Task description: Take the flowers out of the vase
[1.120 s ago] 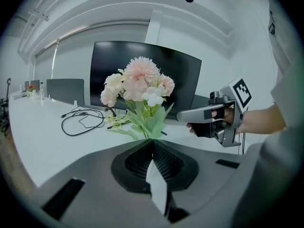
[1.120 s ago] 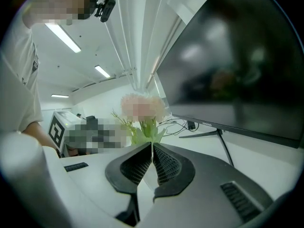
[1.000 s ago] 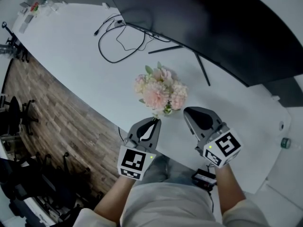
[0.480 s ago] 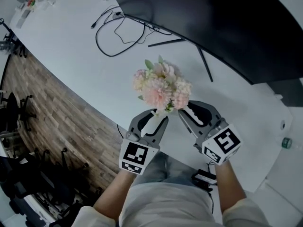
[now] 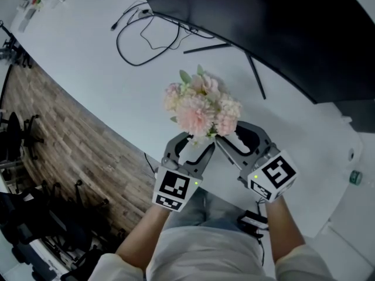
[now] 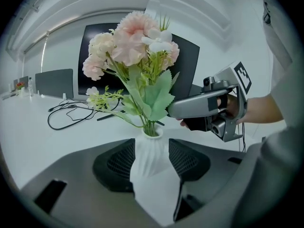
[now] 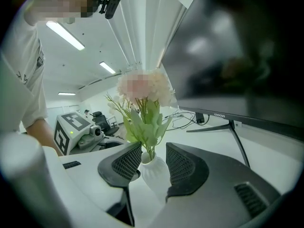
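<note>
A bunch of pale pink flowers [image 5: 202,105] with green leaves stands upright in a small white ribbed vase [image 6: 151,159] on the white table [image 5: 88,69]. My left gripper [image 5: 192,146] is open, its jaws having just been opening, and the vase stands between them. My right gripper [image 5: 232,134] has likewise just been opening and is open, with the vase [image 7: 154,173] between its fingertips below the stems. Both reach in from the near side, their tips almost meeting under the blooms. In the head view the blooms hide most of the vase.
A large dark monitor [image 5: 281,28] on a thin stand [image 5: 255,81] rises right behind the flowers. A black cable [image 5: 137,40] loops on the table at the back left. The table's curved edge [image 5: 111,130] runs close on the left, over wood floor with office chairs [image 5: 23,139].
Both grippers were shut a second ago and now stand open. They have moved forward and down, closing in on the vase from either side.
</note>
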Demonstrator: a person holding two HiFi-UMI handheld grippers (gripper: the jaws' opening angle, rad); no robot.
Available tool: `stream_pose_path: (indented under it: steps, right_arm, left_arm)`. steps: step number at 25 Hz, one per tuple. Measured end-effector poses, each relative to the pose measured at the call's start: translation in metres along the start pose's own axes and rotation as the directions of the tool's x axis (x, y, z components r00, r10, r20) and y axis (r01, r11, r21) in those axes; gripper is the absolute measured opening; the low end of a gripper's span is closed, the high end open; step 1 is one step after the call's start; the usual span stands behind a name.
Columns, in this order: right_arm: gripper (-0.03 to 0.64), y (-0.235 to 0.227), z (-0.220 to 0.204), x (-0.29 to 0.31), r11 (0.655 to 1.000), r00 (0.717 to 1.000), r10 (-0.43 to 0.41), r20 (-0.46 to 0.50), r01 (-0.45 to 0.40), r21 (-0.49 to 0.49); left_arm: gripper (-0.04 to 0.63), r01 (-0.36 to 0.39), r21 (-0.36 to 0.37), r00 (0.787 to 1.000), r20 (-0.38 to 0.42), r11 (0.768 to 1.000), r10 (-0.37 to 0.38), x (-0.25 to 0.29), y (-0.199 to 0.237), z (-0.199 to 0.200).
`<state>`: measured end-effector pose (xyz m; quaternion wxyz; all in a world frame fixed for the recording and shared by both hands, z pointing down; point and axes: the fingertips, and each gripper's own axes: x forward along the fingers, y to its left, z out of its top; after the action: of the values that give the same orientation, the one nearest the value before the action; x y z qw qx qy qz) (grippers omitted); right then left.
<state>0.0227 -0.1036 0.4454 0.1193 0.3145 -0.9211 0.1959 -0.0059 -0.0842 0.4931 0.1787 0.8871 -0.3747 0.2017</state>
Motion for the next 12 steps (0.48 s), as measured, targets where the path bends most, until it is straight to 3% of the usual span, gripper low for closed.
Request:
stream_pose_path:
  steps: [12]
  right_arm:
    - [0.175, 0.004, -0.003, 0.02, 0.999, 0.999, 0.032, -0.01, -0.033, -0.03]
  left_arm:
    - [0.229, 0.01, 0.025, 1.0, -0.017, 1.0, -0.009, 0.014, 0.002, -0.003]
